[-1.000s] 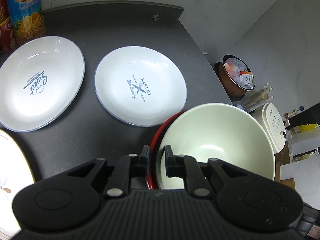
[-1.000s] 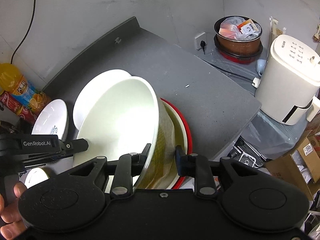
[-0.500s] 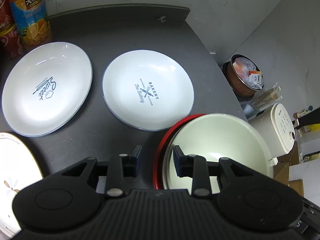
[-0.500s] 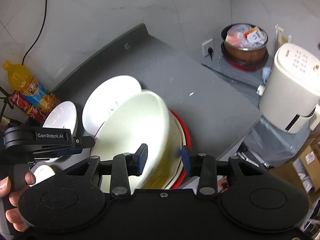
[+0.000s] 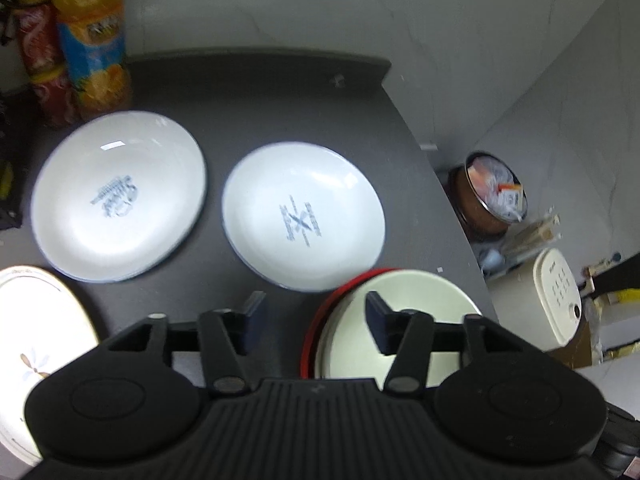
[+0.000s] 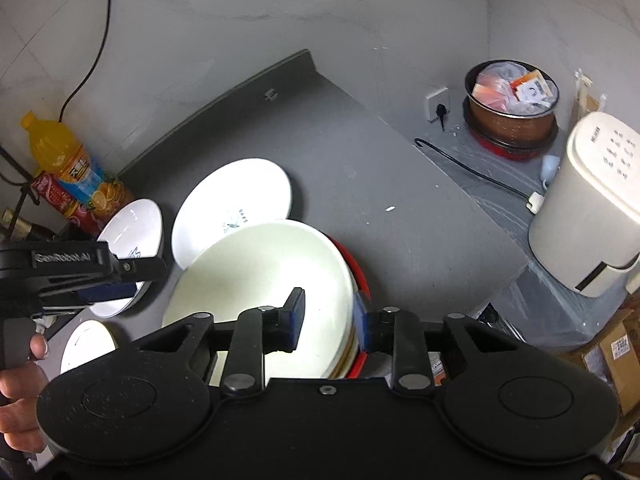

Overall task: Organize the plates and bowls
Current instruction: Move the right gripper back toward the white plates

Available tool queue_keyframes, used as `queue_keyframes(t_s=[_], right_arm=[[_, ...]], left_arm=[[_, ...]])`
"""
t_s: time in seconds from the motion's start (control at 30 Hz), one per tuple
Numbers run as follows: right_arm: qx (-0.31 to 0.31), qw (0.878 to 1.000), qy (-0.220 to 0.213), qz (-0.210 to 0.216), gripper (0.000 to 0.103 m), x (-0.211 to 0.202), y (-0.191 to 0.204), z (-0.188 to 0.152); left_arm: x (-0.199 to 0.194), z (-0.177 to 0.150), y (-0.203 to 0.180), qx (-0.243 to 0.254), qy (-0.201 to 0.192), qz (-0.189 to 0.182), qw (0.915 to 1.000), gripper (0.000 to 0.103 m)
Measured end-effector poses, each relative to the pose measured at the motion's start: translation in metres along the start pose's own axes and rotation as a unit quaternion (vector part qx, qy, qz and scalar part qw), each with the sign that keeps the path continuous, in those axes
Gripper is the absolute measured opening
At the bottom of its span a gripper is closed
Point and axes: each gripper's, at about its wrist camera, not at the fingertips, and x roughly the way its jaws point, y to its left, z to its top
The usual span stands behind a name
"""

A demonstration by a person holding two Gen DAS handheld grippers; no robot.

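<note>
A cream bowl [image 6: 272, 264] sits nested in a red-rimmed bowl [image 6: 362, 276] at the counter's front right; it also shows in the left wrist view [image 5: 416, 292]. My right gripper [image 6: 328, 316] is open, its jaws straddling the cream bowl's right rim without gripping. My left gripper [image 5: 316, 312] is open and empty, left of the red rim [image 5: 316, 328]. Two white printed plates lie behind: a "Bakery" plate [image 5: 304, 216] and a "Sweet" plate [image 5: 120, 196]. A cream flowered plate [image 5: 36, 344] is at the front left.
An orange juice bottle [image 5: 92, 44] and red cans [image 5: 40, 60] stand at the back left of the dark counter [image 6: 360, 184]. Beyond the counter's right edge are a white appliance [image 6: 592, 208], a brown pot of packets [image 6: 512, 100] and a cable.
Both grippers opened and let go of the bowls, then drew back and up. The cream bowl, tilted before, now sits settled in the red bowl.
</note>
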Motion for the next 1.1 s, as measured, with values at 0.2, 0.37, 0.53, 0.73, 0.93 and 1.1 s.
queue_keyframes(t_s=[0.2,0.37,0.53,0.73,0.93,1.1], right_arm=[[-0.032,0.999,0.002,0.014,0.045,-0.004,0.012,0.007],[-0.056,0.998,0.004,0.035,0.045,-0.005,0.026,0.012],[-0.077,0.995,0.012,0.058,0.046,0.0,0.043,0.02],[-0.107,0.991,0.02,0.079,0.049,0.006,0.069,0.025],[-0.14,0.985,0.027,0.097,0.058,0.011,0.099,0.022],[-0.155,0.982,0.034,0.1,0.061,0.019,0.12,0.015]], left_arm=[[-0.022,-0.003,0.018,-0.021,-0.025,0.02,0.9993,0.069],[-0.032,-0.01,0.041,-0.047,-0.027,0.035,0.9979,0.07],[-0.043,-0.013,0.062,-0.07,-0.034,0.048,0.9959,0.07],[-0.059,-0.017,0.085,-0.086,-0.043,0.065,0.9932,0.07],[-0.071,-0.026,0.113,-0.099,-0.042,0.083,0.9908,0.07],[-0.079,-0.034,0.136,-0.105,-0.04,0.095,0.9891,0.07]])
